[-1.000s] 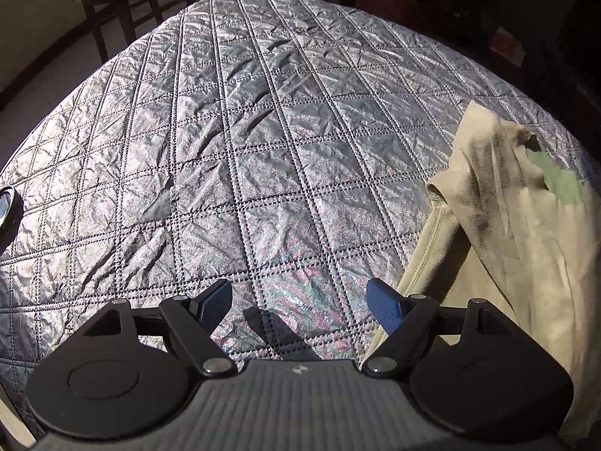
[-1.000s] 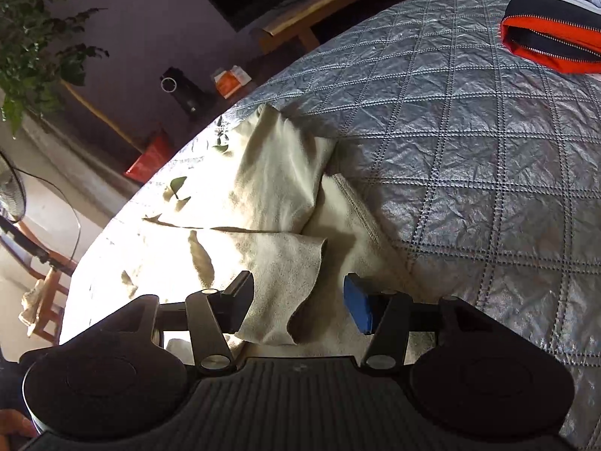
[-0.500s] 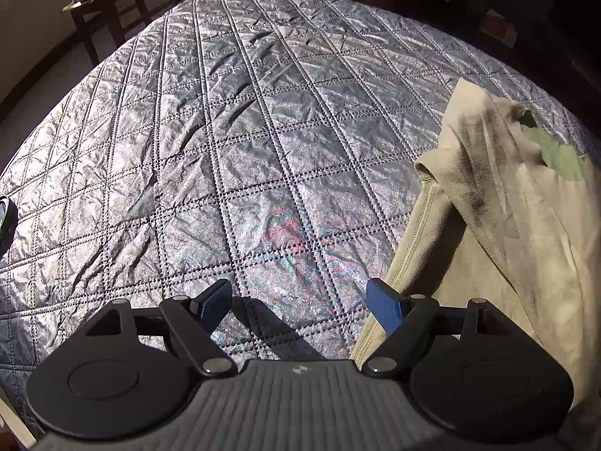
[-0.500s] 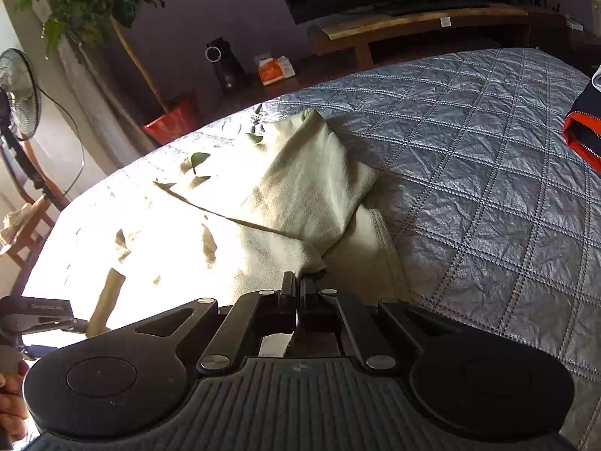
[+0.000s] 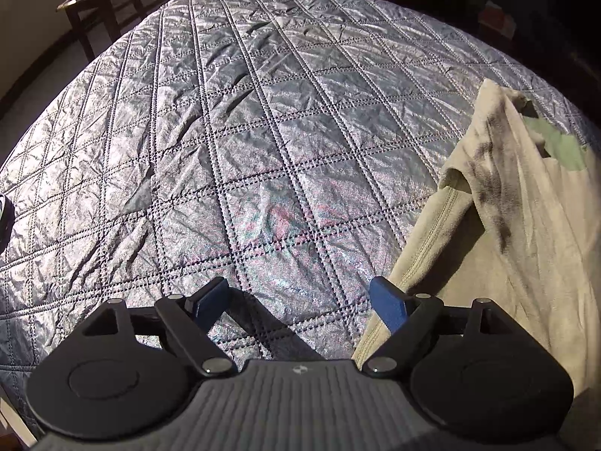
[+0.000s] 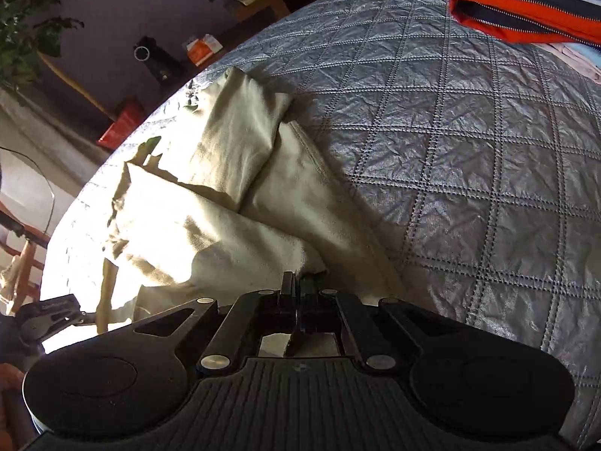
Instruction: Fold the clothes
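Right wrist view shows the right gripper (image 6: pixel 296 285) pinched tight on a corner of the beige shirt (image 6: pixel 233 203), which lies rumpled on the grey quilted bedspread (image 6: pixel 469 158) near its edge, one flap doubled over itself. In the left wrist view the left gripper (image 5: pixel 300 300) hangs over bare quilt with its jaws wide and opening a little further, nothing between them; its right finger sits just over the shirt's stitched hem (image 5: pixel 424 248). The pinch looks thin, only a small bit of cloth, so a quick pull could likely slip it free. With just one corner held, the shirt may drag and bunch rather than fold flat. A folded orange and black jacket (image 6: pixel 526 11) lies well apart.
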A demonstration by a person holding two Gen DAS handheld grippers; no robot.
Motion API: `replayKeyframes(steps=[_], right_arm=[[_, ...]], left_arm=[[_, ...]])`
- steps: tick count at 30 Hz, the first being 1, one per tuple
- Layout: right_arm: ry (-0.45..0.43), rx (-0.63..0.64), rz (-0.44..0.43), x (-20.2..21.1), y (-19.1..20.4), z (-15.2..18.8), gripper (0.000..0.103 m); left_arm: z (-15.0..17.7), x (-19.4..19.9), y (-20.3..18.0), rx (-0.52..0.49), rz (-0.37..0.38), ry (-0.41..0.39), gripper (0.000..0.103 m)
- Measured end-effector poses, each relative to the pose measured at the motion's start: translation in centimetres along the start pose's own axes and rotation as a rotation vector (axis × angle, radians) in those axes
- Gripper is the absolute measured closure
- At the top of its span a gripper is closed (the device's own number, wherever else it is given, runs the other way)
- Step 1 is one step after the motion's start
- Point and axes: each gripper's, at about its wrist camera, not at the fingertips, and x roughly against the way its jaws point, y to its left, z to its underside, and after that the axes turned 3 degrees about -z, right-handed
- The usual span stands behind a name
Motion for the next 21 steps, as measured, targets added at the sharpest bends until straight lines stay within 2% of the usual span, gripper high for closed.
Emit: replayKeyframes(steps=[2,3,4,6,8,10,13,15,17,19,21], right_arm=[[0.031,0.015,0.017,-0.4,-0.3,0.2,0.092],[0.037,0.028,0.029,-0.3,-0.1,0.3,0.093],[0.023,0.064,0.057,0.1,0.4,0.5,0.088],[-0.062,0.209,0.133,1.3,2.2,0.8,0.088],[-0.139,0.327,0.154,2.4,4.0,1.1,0.088],[-0.171,0.43,0.141,2.6,5.6,1.1,0.088],[-0.149,0.581,0.146,0.8,7.2,1.5,0.087],[-0.056,0.641,0.15,-1.4,7.3,1.6,0.08],[-0.011,0.644,0.146,-2.6,7.6,1.1,0.075],[-0.068,0.668,0.123,-2.7,8.7,0.1,0.075],[-0.121,0.684,0.054,-3.0,10.5,-1.4,0.073]], left_arm=[[0.0,0.0,0.0,-0.001,0.002,0.002,0.023],[0.0,0.0,0.0,-0.001,0.001,0.001,0.023],[0.0,0.0,-0.1,0.0,0.0,0.001,0.023],[0.1,0.1,-0.2,0.001,-0.004,-0.007,0.024],[0.1,0.4,-0.2,0.004,-0.011,-0.025,0.026],[0.0,0.8,-0.1,0.013,-0.011,-0.049,0.026],[-0.1,1.0,-0.3,0.015,0.003,-0.06,0.025],[0.0,0.8,-0.6,0.006,0.009,-0.043,0.025],[0.1,0.5,-0.7,0.011,0.009,-0.023,0.026],[0.0,0.5,-0.2,0.041,0.0,-0.021,0.028],[-0.5,0.9,0.5,0.077,-0.001,-0.038,0.028]])
